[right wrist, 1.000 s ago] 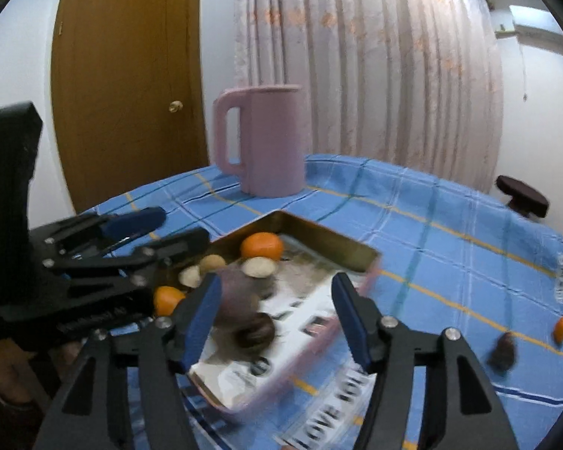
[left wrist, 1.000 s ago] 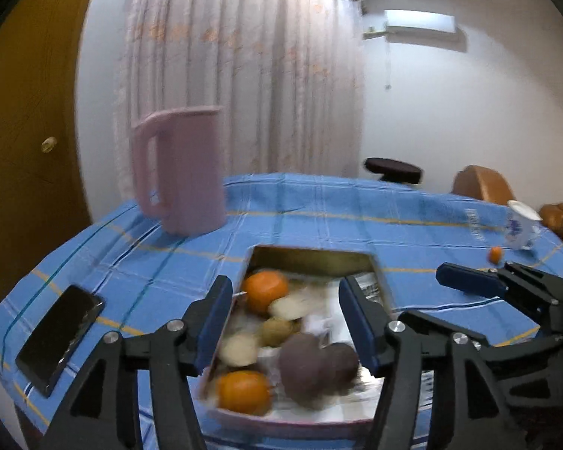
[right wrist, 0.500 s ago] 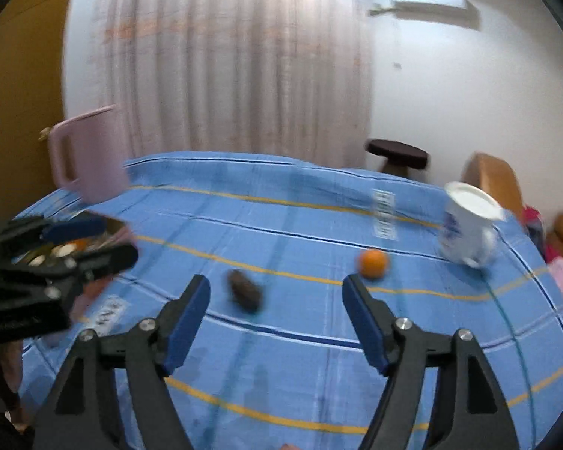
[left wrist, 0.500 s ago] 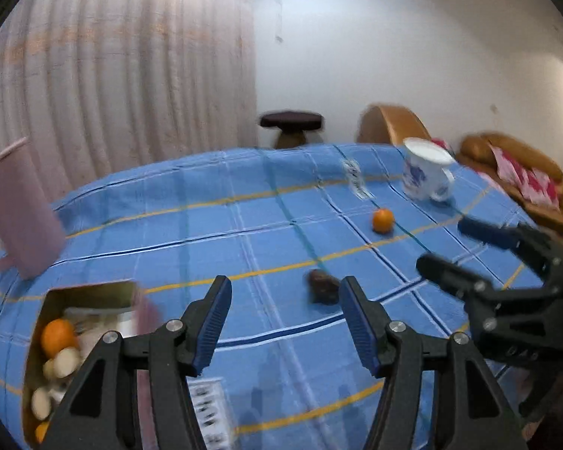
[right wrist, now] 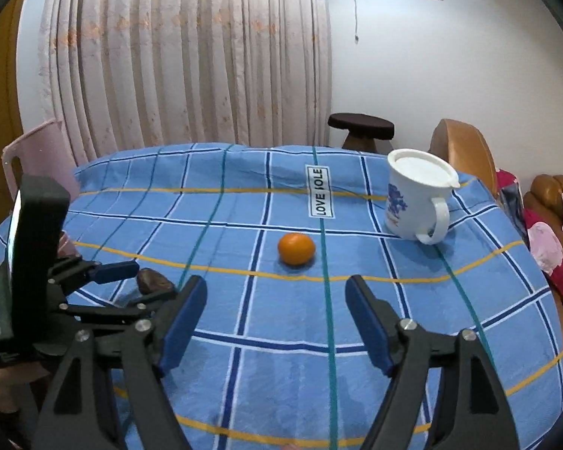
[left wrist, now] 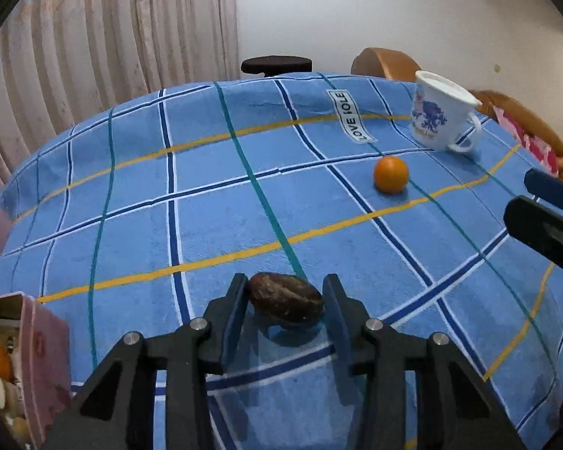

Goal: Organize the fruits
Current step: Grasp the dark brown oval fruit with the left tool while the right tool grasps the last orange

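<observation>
Between the blue pads of your left gripper (left wrist: 286,302), low on the blue checked tablecloth (left wrist: 214,217), lies the dark brown oval fruit (left wrist: 286,297). Its long axis runs crosswise, from one pad to the other, so the jaws bracket its two ends; they look nearly touching it, but whether they have actually clamped it I cannot tell. The fruit seems to rest on the cloth, its shadow right beneath. Your right gripper (right wrist: 276,317) is spread wide and holds nothing, aimed toward the small round orange fruit (right wrist: 296,249), which sits ahead of it, well apart, near the white printed mug (right wrist: 416,198). The pink tray of gathered fruit (left wrist: 37,352) is off to your left.
</observation>
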`<state>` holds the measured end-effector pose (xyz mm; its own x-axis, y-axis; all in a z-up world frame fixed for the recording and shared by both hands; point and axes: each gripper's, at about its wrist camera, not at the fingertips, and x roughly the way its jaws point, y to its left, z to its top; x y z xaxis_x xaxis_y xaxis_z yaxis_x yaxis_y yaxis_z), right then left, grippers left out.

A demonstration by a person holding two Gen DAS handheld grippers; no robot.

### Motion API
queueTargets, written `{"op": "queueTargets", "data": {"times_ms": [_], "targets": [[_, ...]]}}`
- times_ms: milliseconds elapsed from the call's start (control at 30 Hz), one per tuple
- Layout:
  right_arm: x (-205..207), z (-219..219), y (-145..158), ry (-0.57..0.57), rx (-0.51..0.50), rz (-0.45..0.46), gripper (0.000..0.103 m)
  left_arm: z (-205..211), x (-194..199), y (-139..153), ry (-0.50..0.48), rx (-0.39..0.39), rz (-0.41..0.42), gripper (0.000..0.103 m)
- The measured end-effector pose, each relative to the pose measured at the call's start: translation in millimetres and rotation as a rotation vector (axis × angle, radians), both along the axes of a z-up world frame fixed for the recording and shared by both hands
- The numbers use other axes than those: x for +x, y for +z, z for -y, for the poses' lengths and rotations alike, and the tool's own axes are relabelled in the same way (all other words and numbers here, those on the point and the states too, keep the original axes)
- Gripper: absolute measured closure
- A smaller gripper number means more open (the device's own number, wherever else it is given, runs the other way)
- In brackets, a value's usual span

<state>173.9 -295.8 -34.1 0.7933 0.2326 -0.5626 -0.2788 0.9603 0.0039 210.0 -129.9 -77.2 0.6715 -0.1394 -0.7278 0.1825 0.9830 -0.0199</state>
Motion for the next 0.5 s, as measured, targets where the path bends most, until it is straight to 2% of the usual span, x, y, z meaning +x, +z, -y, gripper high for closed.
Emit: {"op": "queueTargets", "data": {"times_ms": [133, 300, 433, 500], "targets": [[18, 0, -1, -0.023, 0.009, -0.041, 0.024, -7, 5, 5, 0.006, -0.031, 0.005, 0.060], [49, -5, -13, -0.069, 0.022, -0.096, 0.026, -18, 28, 14, 0.094, -0.016, 0.070, 0.060], [77, -11, -24, -0.101, 0.015, -0.145, 0.035, -20, 50, 14, 0.117, -0.021, 0.084, 0.060], [90, -13, -28, -0.121, -0.002, -0.151, 0.037, -23, 60, 10, 0.125, -0.037, 0.086, 0.060]]}}
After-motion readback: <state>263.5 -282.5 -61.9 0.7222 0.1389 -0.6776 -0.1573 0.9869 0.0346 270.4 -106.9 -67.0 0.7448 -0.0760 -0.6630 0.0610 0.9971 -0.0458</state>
